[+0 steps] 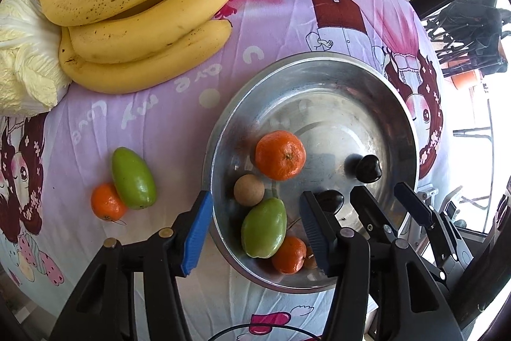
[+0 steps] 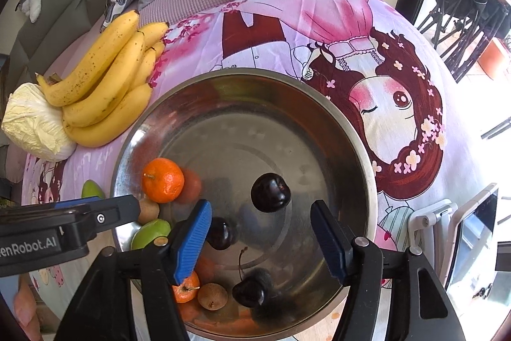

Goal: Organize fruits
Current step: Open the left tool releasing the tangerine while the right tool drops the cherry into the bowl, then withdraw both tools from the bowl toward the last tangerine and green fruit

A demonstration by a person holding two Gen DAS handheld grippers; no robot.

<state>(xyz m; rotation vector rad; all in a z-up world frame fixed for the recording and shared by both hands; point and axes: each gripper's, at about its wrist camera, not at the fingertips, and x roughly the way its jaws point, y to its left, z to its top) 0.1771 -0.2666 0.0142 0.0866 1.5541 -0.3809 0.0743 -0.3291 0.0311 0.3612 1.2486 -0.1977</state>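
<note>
Both grippers spread, empty, over bowl (image 1: pixel 396 104). Left gripper (image 1: pixel 255 232) nearer: green fruit (image 1: pixel 132 178) lies on cloth to its left, long axis running up-left to down-right.

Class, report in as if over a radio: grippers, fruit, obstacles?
Left gripper open, right gripper open, both empty over round steel bowl. Green oval fruit and small orange mandarin outside on cloth. Nothing blocking them.
</note>
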